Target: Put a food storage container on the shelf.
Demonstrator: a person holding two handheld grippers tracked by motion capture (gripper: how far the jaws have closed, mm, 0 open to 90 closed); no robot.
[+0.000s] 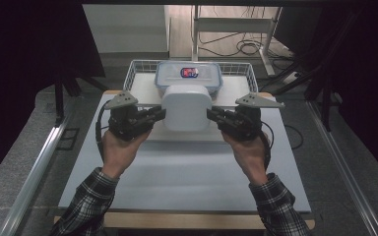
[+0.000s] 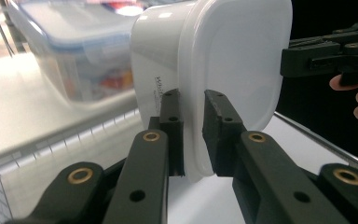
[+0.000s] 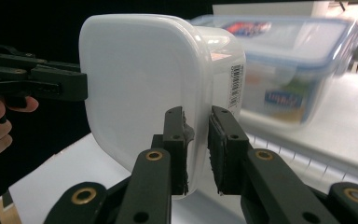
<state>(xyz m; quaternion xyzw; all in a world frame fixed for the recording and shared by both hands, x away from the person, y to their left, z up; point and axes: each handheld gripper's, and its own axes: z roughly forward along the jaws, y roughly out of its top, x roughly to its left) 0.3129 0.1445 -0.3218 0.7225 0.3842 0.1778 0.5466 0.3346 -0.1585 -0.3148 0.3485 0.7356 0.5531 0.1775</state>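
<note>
You had the white rounded-square plastic container (image 1: 186, 106) up off the table, dead centre of the high view, pinched from both sides. Your left gripper (image 1: 160, 114) came in from the left of that frame and was clamped on the container's rim; in the left gripper view the lip of the container (image 2: 223, 70) ran straight down between the two black jaws, pads pressed on either face of it. Your right gripper (image 1: 211, 114) mirrored that from the right side of the frame, and in the right gripper view the same thin rim of the container (image 3: 149, 79) sat nipped between the jaws at lower centre. Both grips looked tight, no gap to the plastic.

The container was tipped on its side, its broad flat face turned toward you. Whether that face was a lid or the base, I couldn't tell from these angles.

Just behind it, upper centre of the high view, a clear plastic lunch box with a blue-rimmed lid (image 1: 189, 74) rested in a white wire basket (image 1: 134, 73). The white tabletop (image 1: 177, 172) spread across the lower half of the frame, your left hand (image 1: 120, 147) and right hand (image 1: 248, 150) rising from the bottom in plaid sleeves (image 1: 86, 204).
</note>
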